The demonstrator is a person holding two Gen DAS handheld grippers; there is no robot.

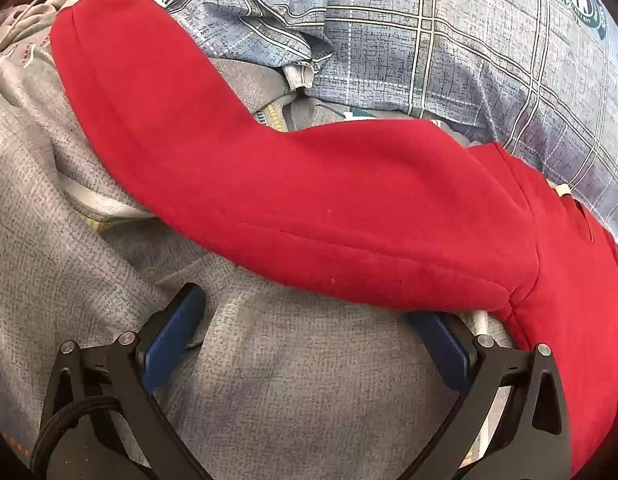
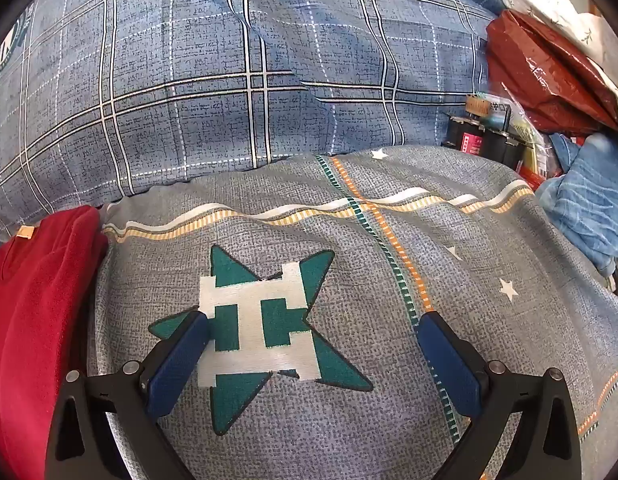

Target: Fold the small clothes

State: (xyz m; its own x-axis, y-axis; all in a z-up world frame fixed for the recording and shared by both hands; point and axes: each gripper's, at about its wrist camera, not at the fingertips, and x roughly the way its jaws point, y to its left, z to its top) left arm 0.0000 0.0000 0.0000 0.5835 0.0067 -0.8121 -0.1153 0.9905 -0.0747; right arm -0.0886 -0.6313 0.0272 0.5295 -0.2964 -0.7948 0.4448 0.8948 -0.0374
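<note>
while the red garment [image 1: 309, 200] lies spread across the grey sheet [image 1: 269, 380], one sleeve stretched out, you hold the left gripper [image 1: 309, 320] with jaws wide apart at its lower hem, likely lining up a grasp. your right gripper [image 2: 313, 332] hangs parted and empty over the star print [image 2: 265, 332], the garment's edge just beside it, kept clear of the fold.

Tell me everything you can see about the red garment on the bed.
The red garment looks like thick fleecy knit with stitched seams. In the left wrist view a long sleeve-like part stretches diagonally across the grey bedding, its lower edge over one fingertip of the open left gripper. In the right wrist view it lies bunched at the left, a small tan tag showing. Nothing grips it.
</note>
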